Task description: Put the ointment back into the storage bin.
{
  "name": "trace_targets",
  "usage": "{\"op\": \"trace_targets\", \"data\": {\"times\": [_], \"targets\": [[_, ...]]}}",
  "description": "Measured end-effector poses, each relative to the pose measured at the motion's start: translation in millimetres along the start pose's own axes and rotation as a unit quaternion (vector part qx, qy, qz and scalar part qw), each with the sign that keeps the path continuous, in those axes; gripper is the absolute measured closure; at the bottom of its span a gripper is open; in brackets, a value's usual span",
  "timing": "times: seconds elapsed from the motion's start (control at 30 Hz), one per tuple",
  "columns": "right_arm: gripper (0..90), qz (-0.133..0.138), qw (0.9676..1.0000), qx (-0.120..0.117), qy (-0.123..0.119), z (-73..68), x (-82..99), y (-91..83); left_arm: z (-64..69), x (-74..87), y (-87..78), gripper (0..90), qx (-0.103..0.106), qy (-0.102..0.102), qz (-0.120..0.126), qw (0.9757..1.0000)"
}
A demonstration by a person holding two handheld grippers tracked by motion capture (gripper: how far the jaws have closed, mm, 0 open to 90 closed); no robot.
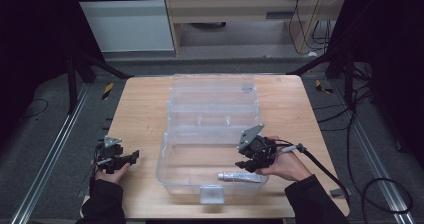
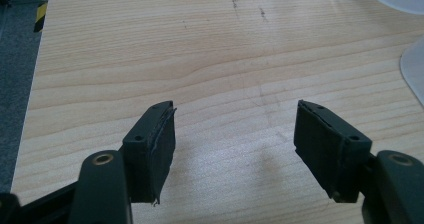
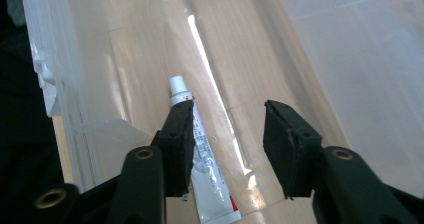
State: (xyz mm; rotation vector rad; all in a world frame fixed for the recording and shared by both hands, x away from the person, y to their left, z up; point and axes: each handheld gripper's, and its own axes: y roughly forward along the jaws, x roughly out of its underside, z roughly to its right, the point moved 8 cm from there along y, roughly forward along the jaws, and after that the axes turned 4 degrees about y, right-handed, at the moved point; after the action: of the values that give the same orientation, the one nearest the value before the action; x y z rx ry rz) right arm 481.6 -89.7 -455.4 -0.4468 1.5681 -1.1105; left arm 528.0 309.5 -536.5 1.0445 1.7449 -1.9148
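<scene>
A clear plastic storage box [image 1: 212, 134] stands open in the middle of the wooden surface [image 1: 140, 114], its lid folded back on the far side and its latch tab at the near wall. One item lies in the box: a tube [image 1: 240, 177], flat on the floor of the near compartment, close to the near wall and toward the right end. The right gripper [image 1: 248, 165] hangs just above the tube with its fingers [image 3: 177, 144] parted and nothing clamped between them; the tube is free of both pads. The left gripper [image 1: 131, 157] sits well apart from the box at the near left of the surface, its fingers [image 2: 155, 144] spread wide over bare wood. The high view gives the whole layout, including both hands and the lid. The right gripper view adds close detail: the tube [image 3: 202, 159] is white with a white cap, small print along the body and a red band at the crimped end, and it passes partly behind the left-hand finger. The left gripper view adds the wood grain, faint scuff marks and a rounded edge of the clear box [image 2: 412, 74] at its right margin.
</scene>
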Motion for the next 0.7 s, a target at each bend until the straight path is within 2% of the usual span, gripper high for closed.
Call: {"op": "trace_targets", "data": {"times": [0.07,0.1,0.17,0.27,0.33,0.37,0.4,0.47,0.57,0.63,0.7], "targets": [[52.2,0.020,0.9996,0.015,0.012,2.6,2.0,-7.6,0.3,0.1,0.0,33.6,0.001,0.000,-0.001,1.0000],[52.2,0.020,0.9996,0.015,0.012,2.6,2.0,-7.6,0.3,0.1,0.0,34.0,0.001,0.000,-0.001,1.0000],[49.2,0.052,0.9975,0.031,0.037,6.5,6.2,-20.2,0.7,0.1,-0.2,34.3,0.004,-0.003,0.000,1.0000],[44.7,0.085,0.9932,0.049,0.064,11.5,10.5,-32.0,1.3,-0.2,-0.6,36.4,0.007,-0.003,0.000,1.0000],[37.8,0.105,0.9891,0.064,0.081,16.0,14.7,-39.5,1.8,-0.3,-0.9,37.5,0.009,-0.004,0.001,0.9999],[37.3,0.119,0.9861,0.073,0.091,19.4,17.4,-43.9,1.9,-0.4,-1.1,38.1,0.010,-0.004,0.001,0.9999],[36.3,0.124,0.9845,0.077,0.097,21.3,19.4,-46.5,2.1,-0.5,-1.3,38.6,0.011,-0.004,0.002,0.9999],[33.2,0.144,0.9786,0.088,0.118,26.5,24.3,-53.0,2.4,-0.7,-1.6,39.8,0.012,-0.005,0.003,0.9999],[28.8,0.162,0.9711,0.099,0.144,32.7,33.0,-60.9,2.8,-1.2,-2.4,42.0,0.015,-0.005,0.004,0.9999],[24.6,0.173,0.9655,0.113,0.158,37.9,39.3,-64.6,3.3,-1.7,-3.3,43.9,0.016,-0.005,0.007,0.9998],[21.5,0.186,0.9579,0.128,0.178,44.6,47.3,-67.6,3.8,-2.2,-4.0,45.7,0.017,-0.005,0.008,0.9998]]}}
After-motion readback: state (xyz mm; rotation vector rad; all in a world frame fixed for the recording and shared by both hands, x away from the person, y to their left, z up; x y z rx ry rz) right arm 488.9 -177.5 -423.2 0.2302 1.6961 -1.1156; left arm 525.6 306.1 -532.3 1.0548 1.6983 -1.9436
